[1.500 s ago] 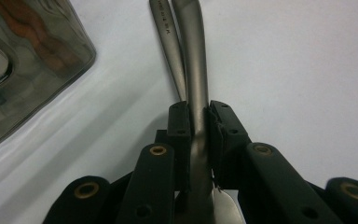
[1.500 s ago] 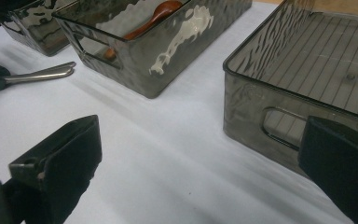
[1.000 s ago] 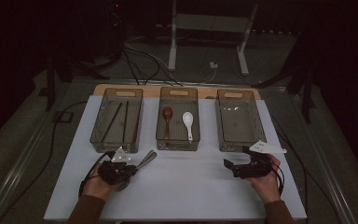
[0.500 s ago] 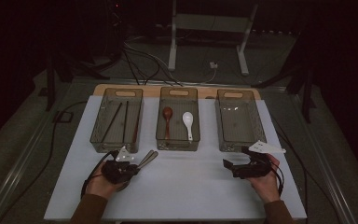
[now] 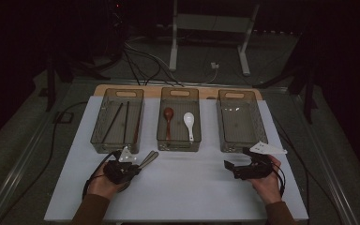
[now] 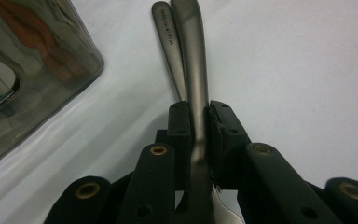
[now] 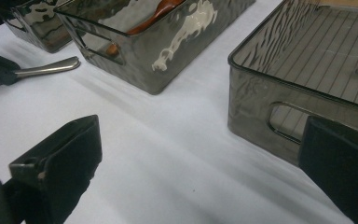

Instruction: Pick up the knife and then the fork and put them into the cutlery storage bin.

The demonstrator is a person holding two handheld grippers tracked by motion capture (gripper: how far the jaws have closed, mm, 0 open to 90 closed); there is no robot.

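My left gripper [image 5: 135,167] rests on the white table near its front left. In the left gripper view the left gripper [image 6: 198,112] is shut on a grey metal utensil handle [image 6: 193,56], and its jaws have just been closing on it. A second metal handle [image 6: 168,42] lies close beside the first. Both handles [image 5: 148,158] point toward the middle tray. At the front right my right gripper [image 5: 229,167] sits with its jaws facing left. The right gripper [image 7: 198,135] stands wide open with nothing between its fingers.
Three smoky plastic trays stand in a row behind the grippers. The left tray [image 5: 96,140] holds dark chopsticks [image 5: 112,123]. The middle tray [image 5: 160,136] holds a brown spoon [image 5: 168,115] and a white spoon [image 5: 189,123]. The right tray [image 5: 225,126] is bare inside.
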